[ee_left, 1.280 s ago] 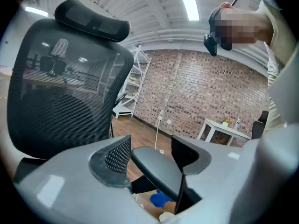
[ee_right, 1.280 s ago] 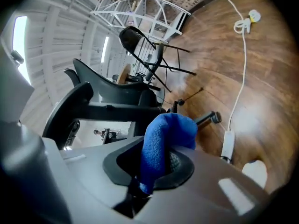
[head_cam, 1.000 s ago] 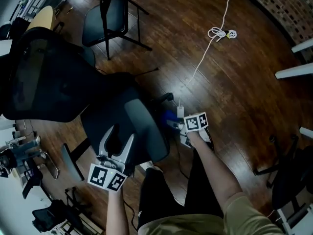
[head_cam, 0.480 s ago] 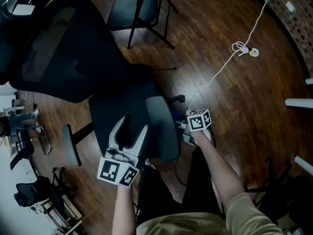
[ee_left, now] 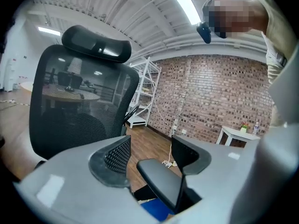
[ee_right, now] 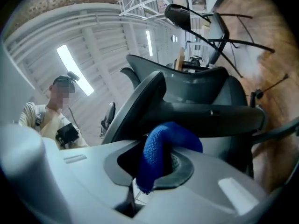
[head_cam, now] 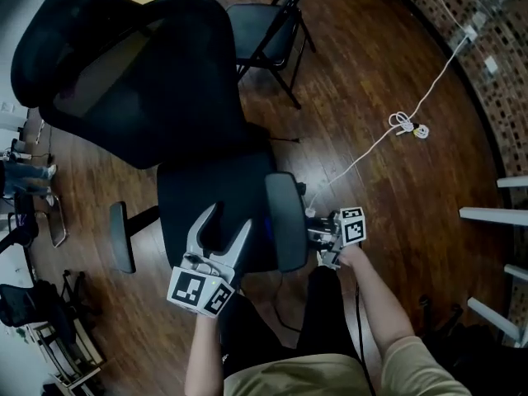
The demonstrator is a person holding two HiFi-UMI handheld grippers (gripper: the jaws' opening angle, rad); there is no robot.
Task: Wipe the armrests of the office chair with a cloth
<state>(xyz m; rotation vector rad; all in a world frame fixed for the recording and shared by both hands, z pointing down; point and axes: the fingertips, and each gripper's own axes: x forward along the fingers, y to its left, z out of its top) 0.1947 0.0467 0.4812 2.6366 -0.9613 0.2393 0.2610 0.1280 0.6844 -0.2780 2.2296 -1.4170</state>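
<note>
R claw [head_cam: 320,236] nearer armrest [head_cam: 285,221], blue cloth [ee_right: 161,146] folded

Office-like workspace: a black mesh office chair [head_cam: 140,64] at upper left, a folding chair [head_cam: 262,25] at top, dark wood floor [head_cam: 388,196], a brick wall [ee_left: 219,97] and white shelving [ee_left: 145,94] behind.

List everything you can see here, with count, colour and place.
Mesh-backed office chair: one, black, centre of brown wooden floor.
Padded armrests: two, black, either side of its seat.
Metal folding chair: one, black, beyond the office chair.
Coiled cable: one, white, on the floor at right.
Woven cloth: one, blue, by one armrest.
Left tool: grey, open, over the seat front.
Right tool: grey, shut on the cloth.
</note>
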